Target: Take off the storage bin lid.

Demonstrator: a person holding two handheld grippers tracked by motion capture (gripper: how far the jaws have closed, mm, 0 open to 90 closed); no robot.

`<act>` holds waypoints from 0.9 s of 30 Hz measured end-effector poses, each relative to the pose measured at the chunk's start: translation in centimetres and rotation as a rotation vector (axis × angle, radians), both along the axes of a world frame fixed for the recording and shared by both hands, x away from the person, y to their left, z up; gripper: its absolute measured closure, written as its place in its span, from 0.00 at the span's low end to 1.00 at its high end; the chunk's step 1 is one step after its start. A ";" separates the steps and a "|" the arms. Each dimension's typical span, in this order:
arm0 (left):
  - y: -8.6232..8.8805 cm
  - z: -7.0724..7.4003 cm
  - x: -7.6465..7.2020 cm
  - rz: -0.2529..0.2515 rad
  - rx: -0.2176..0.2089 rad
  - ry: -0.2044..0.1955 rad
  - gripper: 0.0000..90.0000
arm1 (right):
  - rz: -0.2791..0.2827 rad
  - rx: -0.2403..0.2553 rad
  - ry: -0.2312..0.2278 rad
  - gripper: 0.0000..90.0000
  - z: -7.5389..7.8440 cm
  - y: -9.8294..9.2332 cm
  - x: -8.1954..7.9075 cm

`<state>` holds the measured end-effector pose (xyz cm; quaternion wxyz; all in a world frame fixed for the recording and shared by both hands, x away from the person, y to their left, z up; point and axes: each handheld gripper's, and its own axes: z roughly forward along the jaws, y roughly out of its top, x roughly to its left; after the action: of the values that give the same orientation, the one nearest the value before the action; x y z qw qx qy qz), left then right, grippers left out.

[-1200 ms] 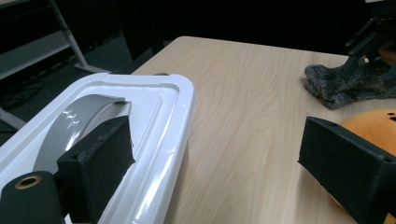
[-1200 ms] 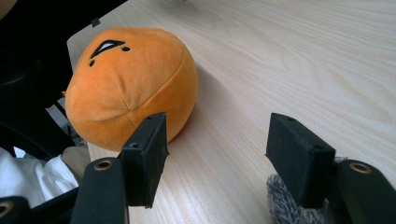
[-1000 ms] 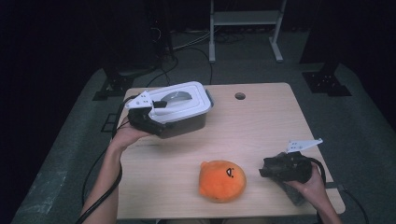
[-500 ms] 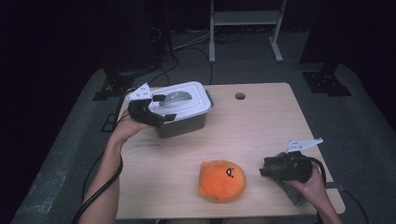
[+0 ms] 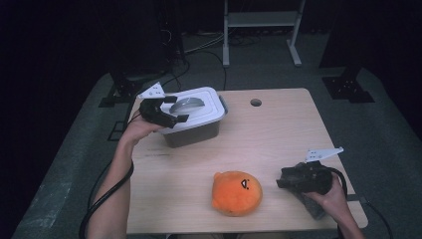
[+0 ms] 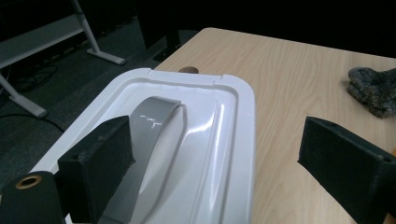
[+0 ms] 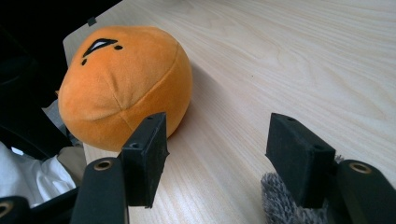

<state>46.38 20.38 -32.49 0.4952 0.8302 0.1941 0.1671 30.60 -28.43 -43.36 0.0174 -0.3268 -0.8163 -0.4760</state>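
Upper left of the high view, from the jaws outward:
Left gripper [image 5: 166, 115]: spread wide, nothing pinched; poised over the near-left edge of the lid.
Left jaws, left gripper view: one black pad at lower left over the lid, the other at lower right over bare wood; neither pad pressing on anything.
Grey handle [image 6: 147, 140]: strap arched along the lid's middle; long axis running from lower left to upper centre of the left gripper view, roughly in line with the jaws' reach; lying just beside the left pad, not between the pads.
White lid [image 5: 211, 102]: seated on the dark bin [image 5: 191, 135], upper-left part of the table [image 5: 278, 129].
Nearer hand: left, at the lid; right well apart at lower right.
Right gripper [image 5: 298, 180]: parted, empty, resting low at the table's lower right.
Orange plush [image 7: 123, 86]: just beside the right gripper's left pad, outside the gap.
Judgement: handle lies off to the left of the gap; a sideways shift looks needed before closing.
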 end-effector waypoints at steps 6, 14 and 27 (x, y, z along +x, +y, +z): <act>-0.4 -0.1 1.0 0.005 0.022 -0.004 0.10 | 0.004 -0.001 -0.002 0.41 -0.1 0.0 0.0; -0.4 -0.1 2.3 0.010 0.028 0.013 0.15 | 0.004 0.002 -0.001 0.41 -0.1 -0.1 0.1; -1.2 -0.6 3.9 0.030 0.067 0.037 0.26 | 0.011 0.004 0.006 0.41 -0.2 0.0 0.1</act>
<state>50.30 19.22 -33.09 0.4610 0.8461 0.2103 0.1654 30.69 -28.45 -43.57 0.0232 -0.3234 -0.8171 -0.4767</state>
